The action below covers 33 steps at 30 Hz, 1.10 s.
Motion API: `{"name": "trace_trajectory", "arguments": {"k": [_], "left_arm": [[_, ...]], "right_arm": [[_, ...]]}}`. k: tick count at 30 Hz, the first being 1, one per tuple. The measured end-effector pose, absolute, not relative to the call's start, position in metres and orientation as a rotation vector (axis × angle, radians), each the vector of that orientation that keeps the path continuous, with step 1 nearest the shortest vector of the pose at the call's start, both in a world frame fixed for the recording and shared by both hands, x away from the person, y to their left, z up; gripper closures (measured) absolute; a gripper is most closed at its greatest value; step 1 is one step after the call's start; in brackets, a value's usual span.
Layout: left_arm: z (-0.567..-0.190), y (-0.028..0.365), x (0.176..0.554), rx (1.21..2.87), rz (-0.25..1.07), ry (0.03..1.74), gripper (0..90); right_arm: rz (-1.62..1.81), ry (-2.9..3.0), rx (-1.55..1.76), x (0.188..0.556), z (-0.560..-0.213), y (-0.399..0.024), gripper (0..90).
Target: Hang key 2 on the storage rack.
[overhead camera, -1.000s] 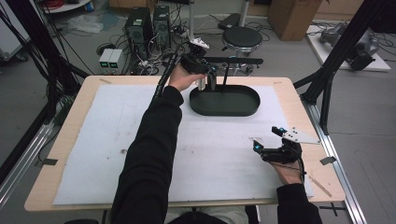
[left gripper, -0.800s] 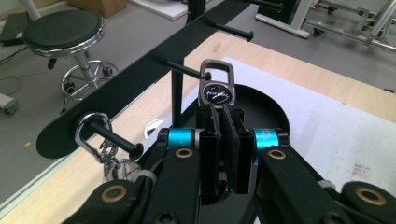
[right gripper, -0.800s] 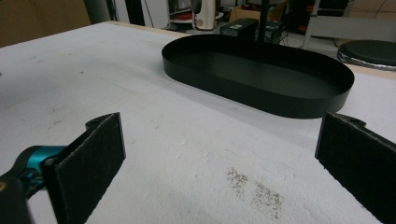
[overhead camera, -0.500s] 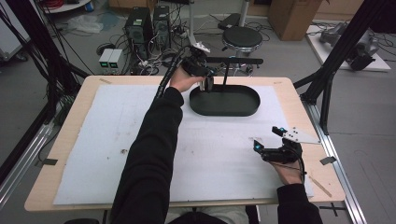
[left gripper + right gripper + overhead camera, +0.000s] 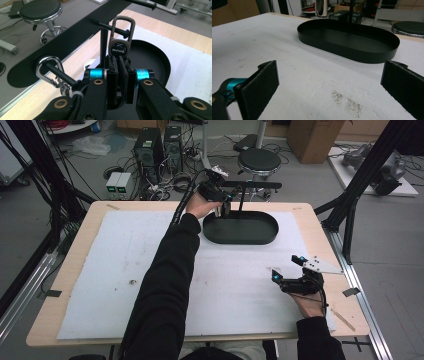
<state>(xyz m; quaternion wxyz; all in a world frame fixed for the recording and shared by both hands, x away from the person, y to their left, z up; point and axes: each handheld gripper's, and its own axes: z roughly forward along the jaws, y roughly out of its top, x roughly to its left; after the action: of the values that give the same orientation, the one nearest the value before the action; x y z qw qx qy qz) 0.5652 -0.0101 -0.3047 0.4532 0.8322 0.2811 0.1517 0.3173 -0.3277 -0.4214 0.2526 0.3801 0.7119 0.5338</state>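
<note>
Surface: wooden table (image 5: 75,285) under a white foam mat (image 5: 125,270), scuffed with dark specks; computer towers (image 5: 160,142) and a stool (image 5: 257,160) on the floor beyond.
Tray: black oval tray (image 5: 240,227) at the far edge, beneath a peg rack (image 5: 65,42).
Left gripper (image 5: 220,202): clenched on a bronze carabiner keychain (image 5: 120,37), its loop at a peg (image 5: 115,27).
Left gripper view alone: a silver carabiner (image 5: 50,68) hanging on a nearer peg.
Right gripper (image 5: 287,275): jaws spread wide, grasping nothing, near the mat's right edge.

White mat (image 5: 125,270) open across the left and near middle, black oval tray (image 5: 240,227) blocking the far middle, upright post (image 5: 103,42) and rack pegs (image 5: 113,27) above the tray's far edge, right gripper (image 5: 290,275) occupying the near right.
</note>
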Motion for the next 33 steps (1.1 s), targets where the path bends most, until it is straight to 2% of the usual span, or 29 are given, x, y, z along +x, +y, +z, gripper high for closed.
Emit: {"name": "trace_trajectory", "arguments": {"k": [15, 20, 23, 26, 27, 28, 32, 33], "left_arm": [[-0.309, -0.016, 0.574, 2.054, 0.423, 0.74, 84.6], [-0.31, -0.013, 0.574, 2.047, 0.394, 0.74, 82.7], [-0.308, -0.012, 0.571, 2.003, 0.318, 0.709, 68.9], [-0.305, -0.014, 0.567, 1.985, 0.319, 0.681, 52.8], [-0.303, -0.014, 0.565, 1.982, 0.347, 0.684, 41.1], [-0.302, -0.013, 0.565, 1.976, 0.337, 0.672, 35.5], [-0.3, -0.008, 0.561, 1.94, 0.305, 0.667, 16.7], [-0.3, -0.006, 0.56, 1.94, 0.301, 0.66, 15.3]], "right_arm": [[1.455, 1.934, 1.037, 0.318, -0.421, -0.328, 0.8], [1.455, 1.935, 1.039, 0.317, -0.421, -0.329, 0.8], [1.454, 1.936, 1.039, 0.317, -0.421, -0.329, 0.8], [1.451, 1.938, 1.04, 0.317, -0.421, -0.328, 0.8], [1.453, 1.937, 1.038, 0.317, -0.421, -0.328, 0.8], [1.45, 1.939, 1.037, 0.317, -0.421, -0.328, 0.8], [1.453, 1.936, 1.032, 0.317, -0.421, -0.329, 0.8], [1.454, 1.936, 1.034, 0.317, -0.421, -0.329, 0.8]]}}
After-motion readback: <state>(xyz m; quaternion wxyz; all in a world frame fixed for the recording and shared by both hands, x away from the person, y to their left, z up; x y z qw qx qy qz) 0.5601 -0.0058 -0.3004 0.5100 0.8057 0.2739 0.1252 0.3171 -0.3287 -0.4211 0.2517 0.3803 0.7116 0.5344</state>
